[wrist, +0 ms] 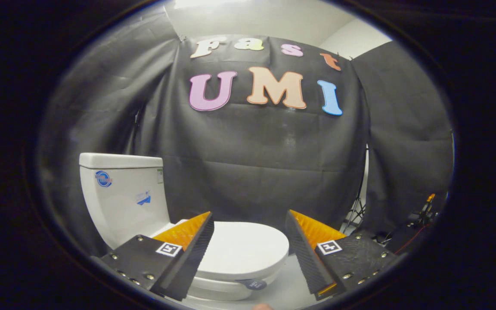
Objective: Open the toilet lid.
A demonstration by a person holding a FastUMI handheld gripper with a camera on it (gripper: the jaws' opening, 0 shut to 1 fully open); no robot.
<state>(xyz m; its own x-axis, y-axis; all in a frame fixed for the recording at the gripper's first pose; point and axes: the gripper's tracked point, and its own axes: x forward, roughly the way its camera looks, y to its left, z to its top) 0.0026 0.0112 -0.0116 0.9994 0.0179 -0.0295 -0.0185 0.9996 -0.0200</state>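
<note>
A white toilet stands ahead of me on the left, its tank [123,193] against the black cloth wall. The lid [243,249] lies flat and closed on the bowl [218,290], just beyond and between my two fingers. My gripper [248,217] is open, fingers wide apart, hovering above the lid and touching nothing. A small dark tab [252,284] sticks out at the front of the seat rim, below the lid's front edge.
Black cloth walls close the booth behind and to both sides. A stand's legs [357,213] and some cables and gear [422,215] sit on the floor at the right. Pale floor [286,292] shows in front of the bowl.
</note>
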